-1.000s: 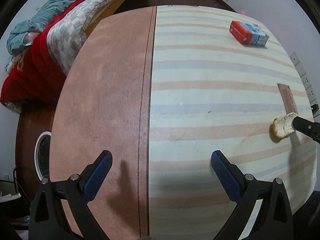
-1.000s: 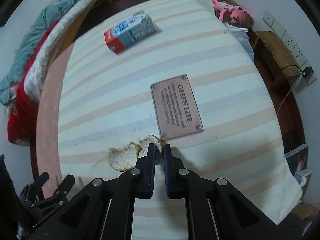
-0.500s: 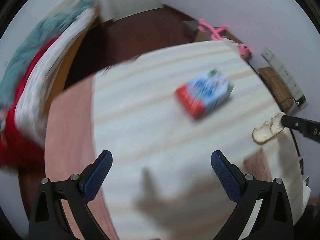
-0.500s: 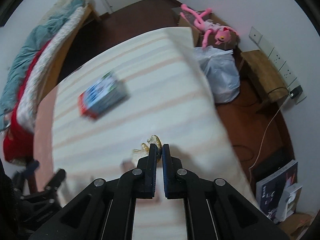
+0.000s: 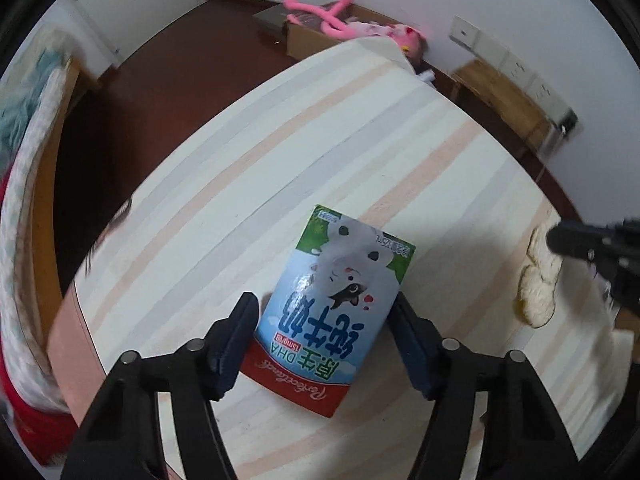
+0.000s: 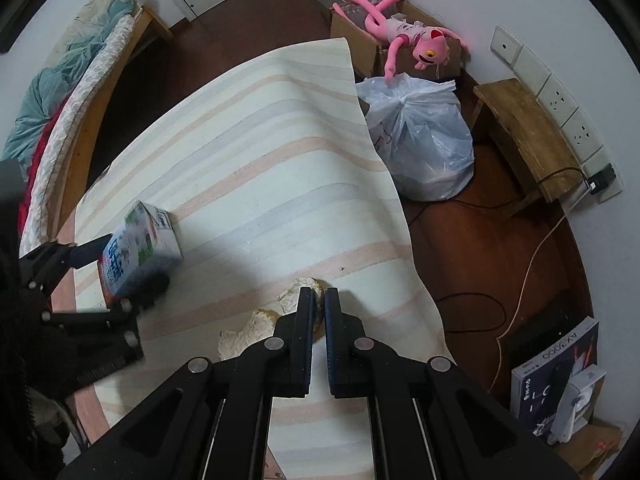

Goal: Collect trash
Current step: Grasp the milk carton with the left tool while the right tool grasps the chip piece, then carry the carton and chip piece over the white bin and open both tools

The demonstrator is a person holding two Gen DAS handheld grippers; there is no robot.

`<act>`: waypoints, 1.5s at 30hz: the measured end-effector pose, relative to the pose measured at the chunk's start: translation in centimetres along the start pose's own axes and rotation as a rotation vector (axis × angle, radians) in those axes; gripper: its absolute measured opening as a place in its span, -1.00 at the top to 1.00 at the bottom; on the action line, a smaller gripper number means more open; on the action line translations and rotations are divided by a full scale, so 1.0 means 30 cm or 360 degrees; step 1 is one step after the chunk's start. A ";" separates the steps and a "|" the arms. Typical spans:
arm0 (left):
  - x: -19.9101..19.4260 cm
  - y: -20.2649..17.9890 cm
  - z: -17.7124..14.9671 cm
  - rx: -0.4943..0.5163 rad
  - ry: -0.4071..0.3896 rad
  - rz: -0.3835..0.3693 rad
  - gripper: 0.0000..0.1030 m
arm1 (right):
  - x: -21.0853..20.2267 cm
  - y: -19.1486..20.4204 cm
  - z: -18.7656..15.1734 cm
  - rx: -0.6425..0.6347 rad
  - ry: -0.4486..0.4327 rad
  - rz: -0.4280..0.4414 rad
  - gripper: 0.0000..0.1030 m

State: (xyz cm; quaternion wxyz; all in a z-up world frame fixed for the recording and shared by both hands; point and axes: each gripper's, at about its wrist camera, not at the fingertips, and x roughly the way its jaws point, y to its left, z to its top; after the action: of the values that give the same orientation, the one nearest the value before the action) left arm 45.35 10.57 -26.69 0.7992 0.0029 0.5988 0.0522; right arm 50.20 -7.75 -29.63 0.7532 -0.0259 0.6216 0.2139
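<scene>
A blue, red and green milk carton [image 5: 332, 312] lies on the striped tablecloth [image 5: 320, 152]. My left gripper [image 5: 324, 316] has its jaws on either side of the carton, close to or touching it; it also shows in the right wrist view [image 6: 120, 268] with the carton [image 6: 136, 248] between its fingers. My right gripper [image 6: 319, 300] is shut on a pale fruit peel [image 6: 260, 324] and holds it just above the cloth. The peel also shows at the right of the left wrist view [image 5: 538, 284], hanging from the right gripper's tips.
A tied white plastic bag [image 6: 420, 140] sits on the floor beyond the table's right edge. Behind it are a cardboard box with a pink plush toy [image 6: 404, 36], a wooden stool [image 6: 524, 136], wall sockets, cables and boxes. A bed [image 6: 60, 92] stands at the left.
My left gripper moved up to the milk carton and narrowed around it. My right gripper lifted the peel and carried it toward the table's far right edge.
</scene>
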 end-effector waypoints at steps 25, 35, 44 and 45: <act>-0.725 0.312 -0.843 -0.1079 -0.0604 0.0302 0.03 | -0.454 0.601 -0.417 -0.0536 -0.0238 0.0268 0.89; -0.977 0.569 -1.370 -0.1405 -0.0707 0.0509 0.04 | -0.596 1.141 -0.771 -0.0911 -0.0194 0.0553 0.89; -0.998 0.839 -1.793 -0.1715 -0.0613 0.0633 0.04 | -0.519 1.682 -1.117 -0.1272 -0.0023 0.0691 0.90; -0.983 0.864 -1.828 -0.1747 -0.0593 0.0627 0.04 | -0.498 1.723 -1.147 -0.1293 -0.0007 0.0693 0.89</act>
State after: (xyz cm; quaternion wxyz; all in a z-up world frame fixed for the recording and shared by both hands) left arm -17.42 30.62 -12.26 0.7506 -0.2896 0.3229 0.4984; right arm -1.97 24.31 -11.51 0.6208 -0.1875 0.4768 0.5934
